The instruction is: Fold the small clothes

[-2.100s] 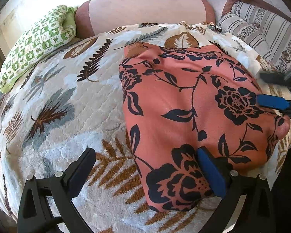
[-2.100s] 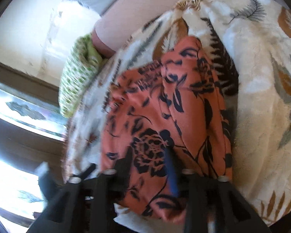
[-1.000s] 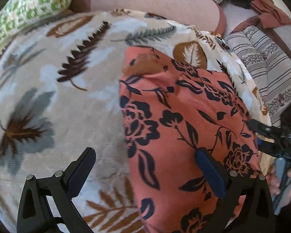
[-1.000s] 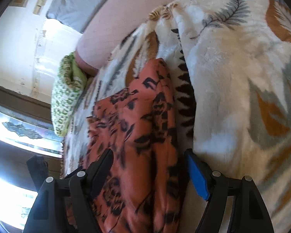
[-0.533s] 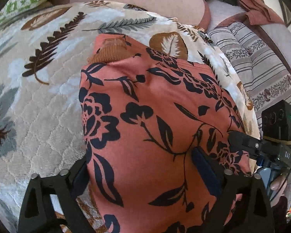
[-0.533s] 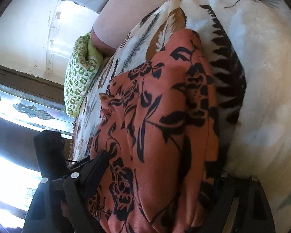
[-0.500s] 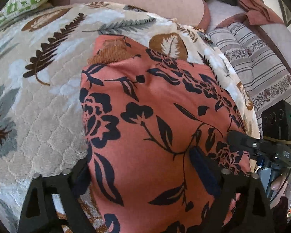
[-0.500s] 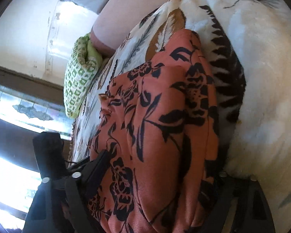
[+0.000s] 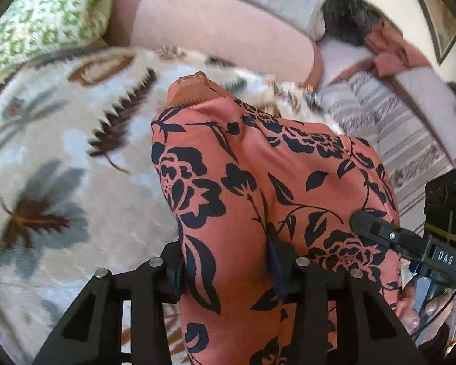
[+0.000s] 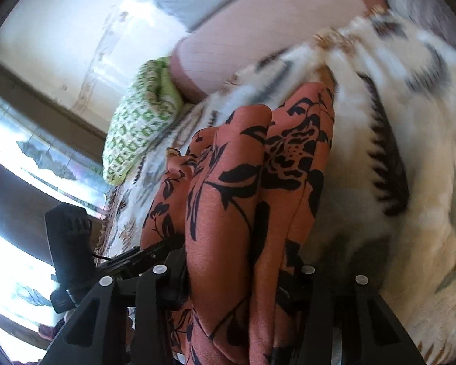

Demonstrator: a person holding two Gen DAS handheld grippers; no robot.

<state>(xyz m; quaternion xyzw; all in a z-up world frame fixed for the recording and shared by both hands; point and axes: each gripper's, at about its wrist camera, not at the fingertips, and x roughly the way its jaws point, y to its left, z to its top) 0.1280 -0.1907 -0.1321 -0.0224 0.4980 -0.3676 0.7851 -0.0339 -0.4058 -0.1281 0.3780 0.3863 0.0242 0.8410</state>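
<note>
The left hand-held gripper (image 9: 226, 269) is pinched on the near edge of the orange floral garment (image 9: 258, 182), cloth bunched between its fingers. The right hand-held gripper (image 10: 234, 273) likewise clamps a gathered fold of the same garment (image 10: 243, 200), which lies on the leaf-print blanket (image 9: 60, 152) of the bed. Half a second ago both sets of fingers stood wider around the cloth; they have since narrowed onto it. The right tool's body, seen from the left wrist, reads "DAS" (image 9: 445, 257).
</note>
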